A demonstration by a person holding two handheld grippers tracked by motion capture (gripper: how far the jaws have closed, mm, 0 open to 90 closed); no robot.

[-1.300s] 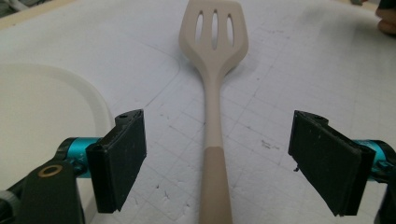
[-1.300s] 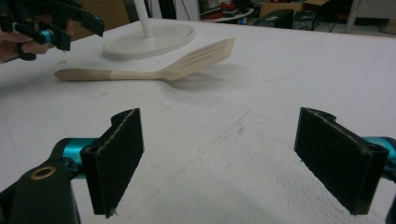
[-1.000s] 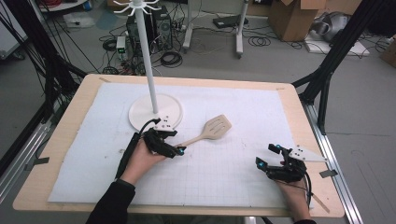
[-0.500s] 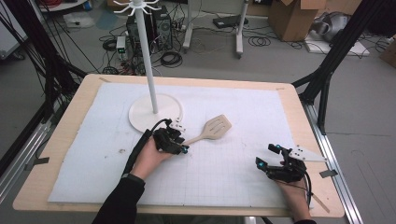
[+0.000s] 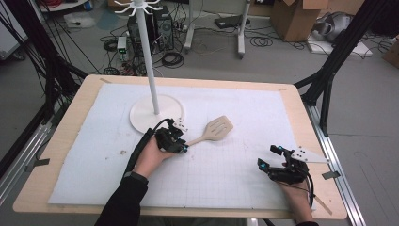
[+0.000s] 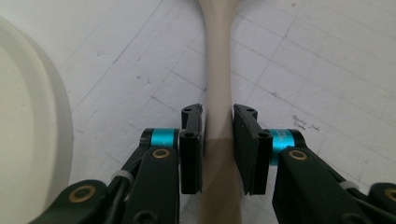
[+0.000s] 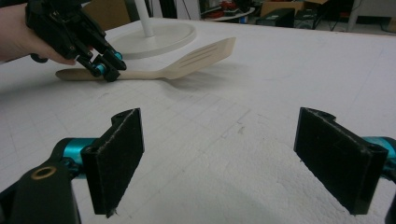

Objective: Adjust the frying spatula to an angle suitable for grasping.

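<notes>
A beige slotted spatula [image 5: 220, 128] lies on the white mat, head pointing to the far right. My left gripper [image 5: 183, 147] sits over the handle's near end, just in front of the stand's base. In the left gripper view the handle [image 6: 218, 70] runs straight up between the two jaws, which press against its sides: the left gripper [image 6: 218, 112] is shut on it. The right gripper view shows the spatula [image 7: 196, 58] resting flat with the left gripper [image 7: 105, 67] on its handle. My right gripper [image 5: 267, 157] rests at the near right of the mat, open and empty [image 7: 219, 154].
A white hook stand with a round base [image 5: 141, 117] and tall pole [image 5: 151, 70] rises at the mat's far left, its base [image 6: 28, 116] close beside the left gripper. The white mat [image 5: 244, 108] lies on a wooden table [image 5: 84, 94] whose near right edge is by the right hand.
My left gripper has moved right and slightly away from me along the mat, onto the spatula's handle, and its jaws now clasp it. The right gripper has stayed put.
</notes>
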